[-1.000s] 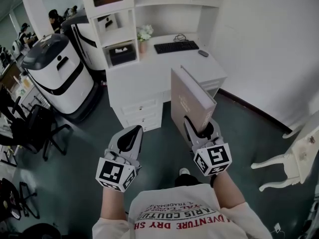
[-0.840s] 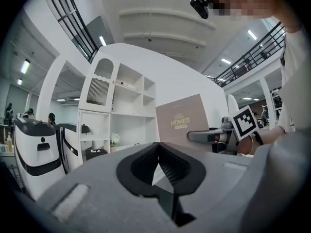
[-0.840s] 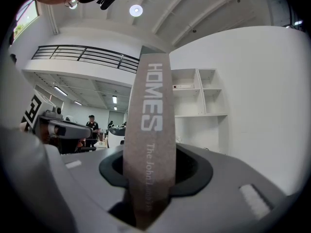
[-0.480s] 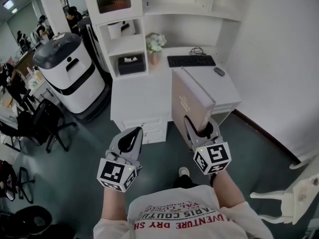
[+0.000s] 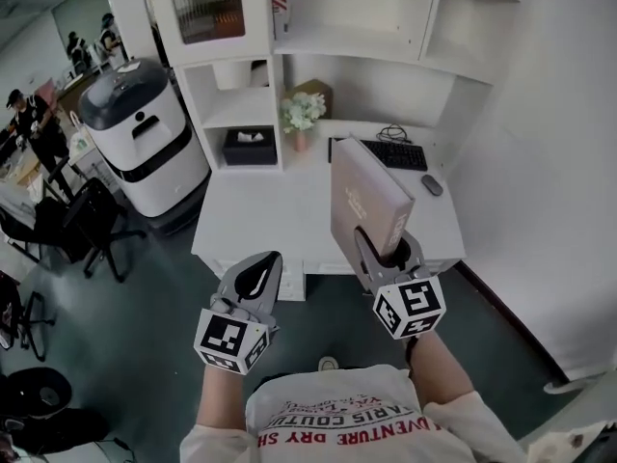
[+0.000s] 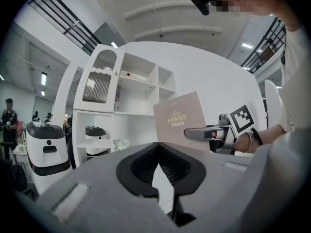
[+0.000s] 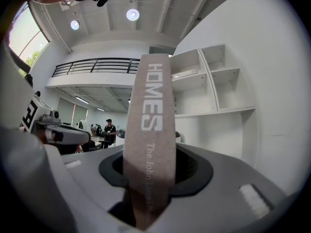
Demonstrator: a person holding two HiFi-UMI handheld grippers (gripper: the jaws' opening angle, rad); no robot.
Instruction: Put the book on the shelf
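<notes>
1. Book (image 5: 364, 196): a flat tan hardcover, standing upright and held up off the white desk (image 5: 251, 225). Its lower end sits in the right gripper (image 5: 388, 251), above the near half of the desk top. It is not on any shelf.
2. Right gripper: its jaws are clamped on the book, one pad against each cover. In the right gripper view the spine rises between them, facing the camera, with "HOMES" printed along it.
3. Left gripper (image 5: 258, 270): its jaws are closed tip to tip with nothing between them. It is held level just beside the right gripper and apart from the book.
4. Shelf unit (image 5: 359, 42): white, rising at the back of the desk. It has open compartments above the desk top and a glass-fronted door (image 5: 204, 6) at the upper left. The book is well short of it.
5. Desk top: a black keyboard (image 5: 395, 154) lies at the back with a mouse (image 5: 431, 185) near its right end. A small pot of white flowers (image 5: 302, 114) stands left of the keyboard. A black box (image 5: 249, 148) sits in a low compartment to the left of the flowers.
6. Floor to the left: a white and black machine (image 5: 145, 133) stands beside the shelf unit, with a black chair (image 5: 87, 225) near it. A person (image 5: 34, 123) stands further off at the left edge.
</notes>
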